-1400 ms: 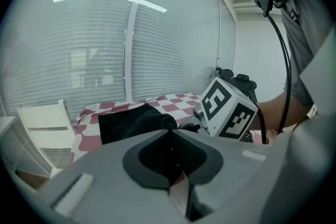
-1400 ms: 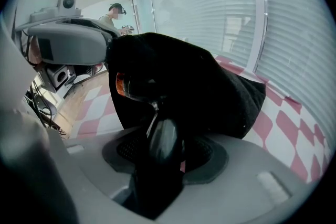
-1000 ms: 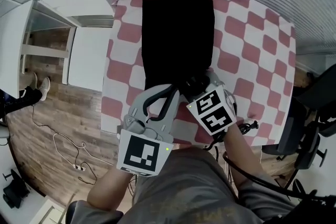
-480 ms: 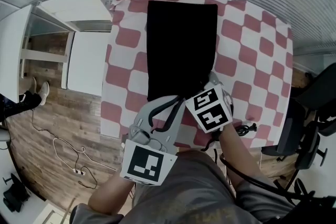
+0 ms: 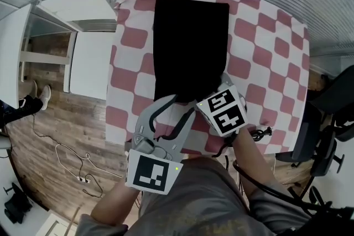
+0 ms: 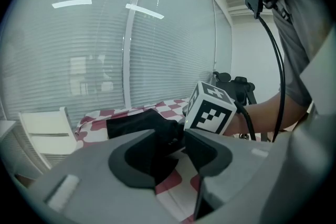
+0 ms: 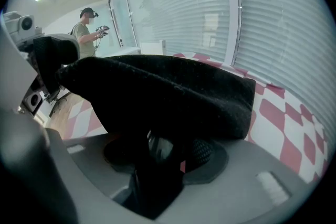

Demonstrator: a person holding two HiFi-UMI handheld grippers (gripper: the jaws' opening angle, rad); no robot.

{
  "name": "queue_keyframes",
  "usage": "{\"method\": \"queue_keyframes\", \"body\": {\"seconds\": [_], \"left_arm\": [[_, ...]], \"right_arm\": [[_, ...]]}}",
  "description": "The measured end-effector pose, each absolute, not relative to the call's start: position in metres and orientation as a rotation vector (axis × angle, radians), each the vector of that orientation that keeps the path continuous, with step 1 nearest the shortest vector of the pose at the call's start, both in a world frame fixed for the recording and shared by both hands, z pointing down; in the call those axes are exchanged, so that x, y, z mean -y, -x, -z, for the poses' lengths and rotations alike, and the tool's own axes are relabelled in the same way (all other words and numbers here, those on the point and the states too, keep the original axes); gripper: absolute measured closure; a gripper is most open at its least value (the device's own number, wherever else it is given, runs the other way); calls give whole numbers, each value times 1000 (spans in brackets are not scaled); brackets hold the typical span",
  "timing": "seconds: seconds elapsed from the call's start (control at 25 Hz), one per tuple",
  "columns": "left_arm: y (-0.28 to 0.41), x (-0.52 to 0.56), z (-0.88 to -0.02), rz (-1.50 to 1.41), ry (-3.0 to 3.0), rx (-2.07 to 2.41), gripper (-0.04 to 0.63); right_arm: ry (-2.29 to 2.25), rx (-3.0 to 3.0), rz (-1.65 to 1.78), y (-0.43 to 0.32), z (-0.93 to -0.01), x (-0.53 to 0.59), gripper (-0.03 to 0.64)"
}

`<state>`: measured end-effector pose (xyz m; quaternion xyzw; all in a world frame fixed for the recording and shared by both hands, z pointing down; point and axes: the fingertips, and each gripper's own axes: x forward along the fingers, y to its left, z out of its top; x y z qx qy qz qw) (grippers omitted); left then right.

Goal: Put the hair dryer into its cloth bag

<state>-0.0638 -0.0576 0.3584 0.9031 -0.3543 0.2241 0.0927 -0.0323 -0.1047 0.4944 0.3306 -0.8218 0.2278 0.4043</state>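
**A:** Where's the hair dryer (image 7: 156, 147)?

**B:** In the right tool (image 7: 168, 162). Jaws are clamped on it, set fairly wide. Dark body with a glossy patch. Its far end runs in under the lifted edge of the black cloth bag (image 5: 191, 47). Can't tell how far in, the fabric hides it.

**A:** And the bag?

**B:** Lying on the desk (image 5: 271, 63) over the red-and-white check cloth (image 5: 251, 72), long side pointing away from the person. Its near end is raised and drapes above the right tool's jaws.

**A:** Left tool (image 6: 170, 136)?

**B:** Pinched together on the bag's near edge, black fabric between the jaws. It's just beside the right tool, on its left.

**A:** Surroundings?

**B:** White cabinet (image 5: 91, 63) left of the desk, dark office chair (image 5: 326, 119) to the right.
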Motion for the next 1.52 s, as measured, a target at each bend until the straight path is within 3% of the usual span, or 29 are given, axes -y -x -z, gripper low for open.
{"method": "queue_keyframes", "body": {"seconds": [0.16,0.56,0.68,0.76,0.8,1.52], "left_arm": [[82,59,-361,-685,-2664,1178,369],[104,75,-421,-905,-2550,1310,365],[113,82,-424,-934,-2521,1337,428],[119,82,-422,-954,-2511,1356,555],[120,79,-422,-965,-2505,1353,580],[100,38,-394,-970,-2605,1221,586]], "right_arm": [[-837,2080,-582,31,-494,106,397],[-811,2094,-613,29,-488,106,396],[-814,2100,-604,28,-488,108,396],[-817,2115,-608,29,-485,106,396],[-816,2126,-610,30,-482,103,396],[-887,2108,-594,26,-472,110,396]]}}
